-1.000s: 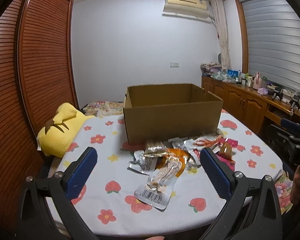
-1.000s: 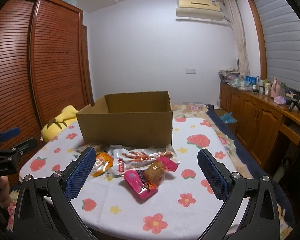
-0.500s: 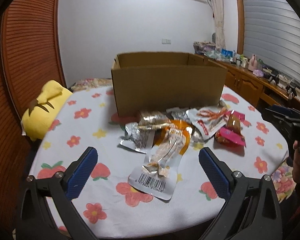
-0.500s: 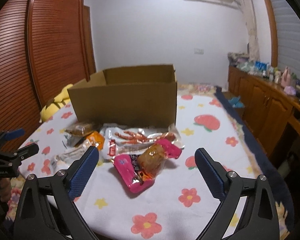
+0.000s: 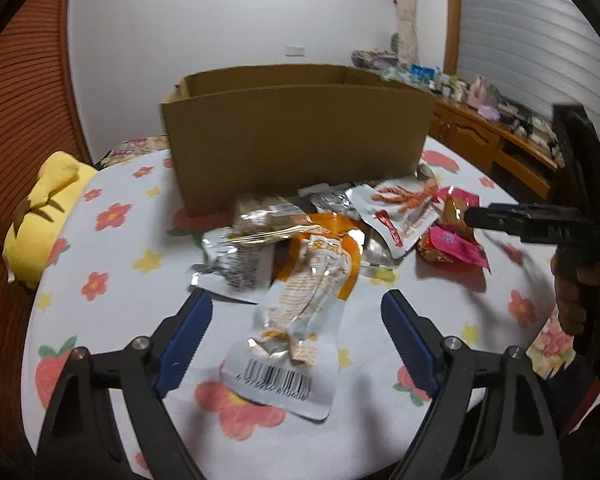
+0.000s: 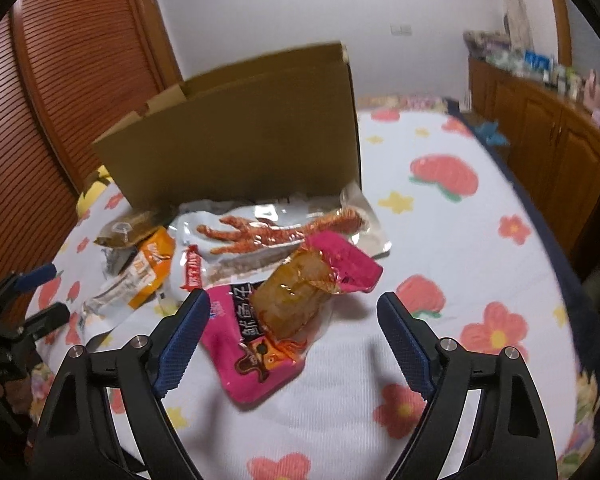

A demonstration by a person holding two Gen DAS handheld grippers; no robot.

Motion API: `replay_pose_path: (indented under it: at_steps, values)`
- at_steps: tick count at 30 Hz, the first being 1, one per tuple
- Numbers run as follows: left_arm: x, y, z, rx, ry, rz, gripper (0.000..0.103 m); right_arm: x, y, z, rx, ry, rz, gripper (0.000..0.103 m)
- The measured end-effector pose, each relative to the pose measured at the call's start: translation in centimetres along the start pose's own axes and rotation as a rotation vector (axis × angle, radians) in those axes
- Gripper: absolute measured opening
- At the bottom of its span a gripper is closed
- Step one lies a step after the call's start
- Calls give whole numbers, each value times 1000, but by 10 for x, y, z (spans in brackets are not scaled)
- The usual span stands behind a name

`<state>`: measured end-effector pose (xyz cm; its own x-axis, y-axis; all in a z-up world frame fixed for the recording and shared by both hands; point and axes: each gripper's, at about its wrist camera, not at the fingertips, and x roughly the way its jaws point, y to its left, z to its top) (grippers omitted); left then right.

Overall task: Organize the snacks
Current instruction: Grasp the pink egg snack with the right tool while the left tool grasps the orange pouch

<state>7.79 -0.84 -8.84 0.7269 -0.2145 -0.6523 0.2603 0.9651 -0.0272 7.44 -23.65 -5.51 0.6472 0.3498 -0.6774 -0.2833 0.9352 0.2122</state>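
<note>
Snacks (image 5: 300, 280) by box (image 5: 296, 136), left hand-held gripper (image 5: 296, 340) wide, low over barcode pkt, right hand-held gripper (image 6: 292, 340) wide, prob. hovering over pink pkt (image 6: 260, 344)

White flower-and-strawberry-print bedcover (image 5: 112, 264); yellow plush toy (image 5: 40, 216) at its left edge. Brown slatted wooden wardrobe (image 6: 60, 92). Wooden sideboard (image 6: 540, 128) carrying blurred clutter.
</note>
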Motion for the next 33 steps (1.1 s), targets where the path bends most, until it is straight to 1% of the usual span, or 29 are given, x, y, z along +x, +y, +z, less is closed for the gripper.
replay_pose_path:
  at_steps: [3,9,11,14,15,17,18,19,21,24,27,31,33]
  values:
    - [10,-6,3,21,23,-42,85,10,-5,2,29,28,16,87]
    - [23,-10,8,35,60,-61,83,20,-2,12,23,49,0,87]
    - [25,-11,9,37,64,-65,82,25,-2,16,17,57,-10,85]
    - [28,-12,11,42,69,-65,81,30,-6,18,3,72,-28,77]
    - [28,-13,11,43,72,-67,81,30,-8,18,-2,78,-35,71]
    - [30,-13,11,44,76,-71,78,28,-13,17,-5,88,-27,64]
    - [30,-13,11,45,78,-74,77,28,-15,16,-3,94,-20,52]
    - [31,-14,12,46,81,-76,74,27,-17,16,-6,97,-20,44]
    - [33,-14,13,50,92,-84,74,25,-19,15,-27,96,-44,44]
    - [37,-15,15,63,109,-106,74,24,-23,15,-24,107,-20,45]
    - [41,-16,19,73,130,-109,74,25,-23,17,-42,107,-25,47]
    - [50,-14,24,85,163,-110,73,33,-21,12,-96,105,-56,48]
    - [55,-12,26,93,183,-104,73,34,-17,7,-143,86,-74,48]
